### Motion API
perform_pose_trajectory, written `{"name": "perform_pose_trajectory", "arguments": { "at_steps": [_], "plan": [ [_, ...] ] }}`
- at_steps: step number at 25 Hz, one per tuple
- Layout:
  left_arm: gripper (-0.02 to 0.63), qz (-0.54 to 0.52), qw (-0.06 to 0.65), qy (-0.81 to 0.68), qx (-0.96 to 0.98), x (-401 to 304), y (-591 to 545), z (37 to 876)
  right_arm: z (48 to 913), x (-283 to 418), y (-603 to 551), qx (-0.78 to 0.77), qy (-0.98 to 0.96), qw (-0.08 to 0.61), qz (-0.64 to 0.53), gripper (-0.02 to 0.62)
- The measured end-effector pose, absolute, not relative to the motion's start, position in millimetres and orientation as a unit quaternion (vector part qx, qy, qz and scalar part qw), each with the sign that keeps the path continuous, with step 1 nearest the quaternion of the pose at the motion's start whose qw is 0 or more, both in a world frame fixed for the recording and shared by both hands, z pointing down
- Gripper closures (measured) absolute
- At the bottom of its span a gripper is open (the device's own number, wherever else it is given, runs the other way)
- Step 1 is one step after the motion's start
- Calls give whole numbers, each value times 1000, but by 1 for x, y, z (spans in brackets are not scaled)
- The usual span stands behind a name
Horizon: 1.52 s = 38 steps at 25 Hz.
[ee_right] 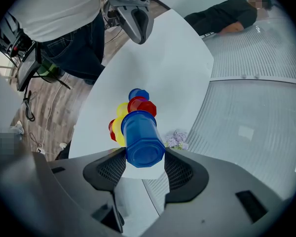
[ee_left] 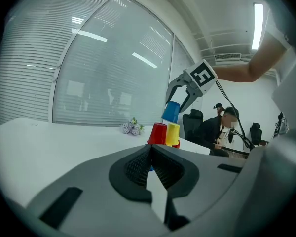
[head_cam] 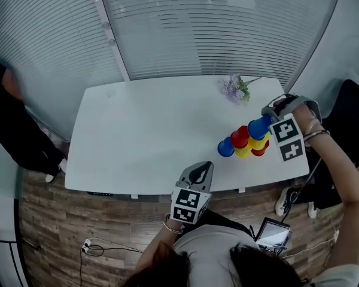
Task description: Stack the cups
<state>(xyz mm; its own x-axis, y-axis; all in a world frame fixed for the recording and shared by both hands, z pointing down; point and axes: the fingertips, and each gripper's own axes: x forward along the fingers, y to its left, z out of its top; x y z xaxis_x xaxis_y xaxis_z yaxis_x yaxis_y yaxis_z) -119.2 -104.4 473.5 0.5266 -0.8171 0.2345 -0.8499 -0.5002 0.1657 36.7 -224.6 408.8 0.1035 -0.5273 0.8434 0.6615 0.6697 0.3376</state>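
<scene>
Several inverted cups stand grouped at the right of the white table: a blue cup, a red cup raised on yellow cups, and another red cup. My right gripper is shut on a second blue cup, tilted just above the group and next to the red cup. My left gripper hangs shut and empty over the table's front edge, well short of the cups. The left gripper view shows its closed jaws, with the held blue cup beyond them.
A small bunch of purple flowers lies at the table's far right, behind the cups. A person in black stands at the left. A seated person and office chairs are off to the right. A screen device sits on the wooden floor.
</scene>
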Motion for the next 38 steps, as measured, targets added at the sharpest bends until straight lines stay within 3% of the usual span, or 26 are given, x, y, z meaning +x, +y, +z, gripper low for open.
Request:
{"name": "perform_pose_trajectory", "arguments": {
  "at_steps": [32, 38],
  "plan": [
    [588, 55, 134, -479, 866, -115, -110, 473, 403, 35, -230, -33, -555, 726, -405, 305],
    [588, 54, 129, -482, 865, -119, -112, 463, 389, 36, -226, 32, -615, 693, -376, 342]
  ]
}}
